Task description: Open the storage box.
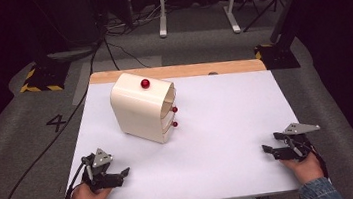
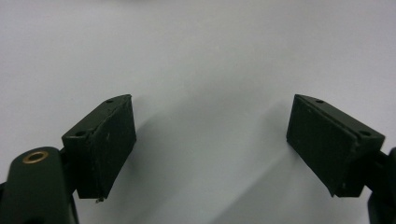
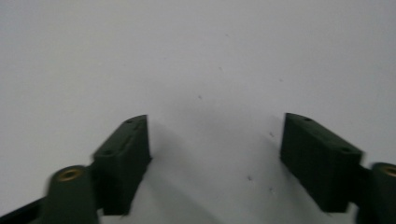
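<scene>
The fingers (image 2: 105, 147) of both grippers stood wide apart and empty over the tabletop (image 1: 227, 124) near its front corners, while the cream drawer cabinet (image 1: 142, 107) with red knobs stood toward the back left, tall enough to tip if nudged high

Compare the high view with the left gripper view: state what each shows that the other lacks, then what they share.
High view alone: the cream drawer cabinet with red knobs, the right gripper, both hands and the grey floor. Left gripper view alone: a close look at the pads, standing wide apart with nothing between them. Shared: the left gripper and the white table surface.
</scene>
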`<state>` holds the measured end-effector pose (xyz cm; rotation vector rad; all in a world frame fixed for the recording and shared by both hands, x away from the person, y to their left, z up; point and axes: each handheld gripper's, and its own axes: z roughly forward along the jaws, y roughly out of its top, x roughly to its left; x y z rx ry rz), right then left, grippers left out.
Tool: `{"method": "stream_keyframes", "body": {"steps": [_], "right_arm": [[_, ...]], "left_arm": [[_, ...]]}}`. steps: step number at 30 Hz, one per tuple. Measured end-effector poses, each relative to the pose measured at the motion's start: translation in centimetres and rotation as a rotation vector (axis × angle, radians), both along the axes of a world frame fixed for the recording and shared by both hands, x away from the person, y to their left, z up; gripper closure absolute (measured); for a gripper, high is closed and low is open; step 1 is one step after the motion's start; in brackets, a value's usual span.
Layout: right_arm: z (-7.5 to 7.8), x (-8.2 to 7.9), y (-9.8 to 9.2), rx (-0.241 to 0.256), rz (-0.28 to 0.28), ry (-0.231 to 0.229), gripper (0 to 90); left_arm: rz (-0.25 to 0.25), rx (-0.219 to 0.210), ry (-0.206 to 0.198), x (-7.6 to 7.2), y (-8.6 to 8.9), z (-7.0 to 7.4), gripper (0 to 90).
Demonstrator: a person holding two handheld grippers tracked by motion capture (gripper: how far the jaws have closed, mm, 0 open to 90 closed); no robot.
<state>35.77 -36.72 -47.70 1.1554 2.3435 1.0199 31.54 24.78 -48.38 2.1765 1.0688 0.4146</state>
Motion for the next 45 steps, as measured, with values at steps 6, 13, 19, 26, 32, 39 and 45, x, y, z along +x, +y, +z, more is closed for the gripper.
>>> {"method": "stream_keyframes", "body": {"steps": [6, 13, 19, 26, 32, 39, 45], "right_arm": [[1.6, -0.8, 1.4, 0.012, 0.049, -0.038, 40.1], [4.0, -1.4, 4.2, 0.081, 0.102, -0.071, 40.1], [5.7, -1.6, 6.9, 0.093, 0.153, -0.082, 40.5], [7.9, -0.8, 9.2, 0.137, 0.203, -0.111, 41.6], [9.2, 0.5, 11.9, 0.136, 0.259, -0.133, 42.2], [9.6, 2.1, 14.4, 0.145, 0.302, -0.157, 43.9], [9.6, 3.7, 15.9, 0.188, 0.329, -0.144, 45.3]], "left_arm": [[0.001, -0.002, 0.0, 0.0, 0.0, 0.0, 15.7], [0.003, -0.002, -0.001, 0.0, 0.0, 0.0, 15.7], [0.001, 0.003, -0.007, -0.1, 0.0, 0.0, 15.8], [0.001, 0.009, -0.015, -0.1, 0.0, 0.0, 16.0], [0.0, 0.004, -0.012, -0.1, 0.0, 0.0, 16.0], [0.002, 0.006, -0.014, -0.1, 0.0, 0.0, 16.0], [0.003, 0.007, -0.013, -0.1, 0.0, 0.0, 16.0]]}}
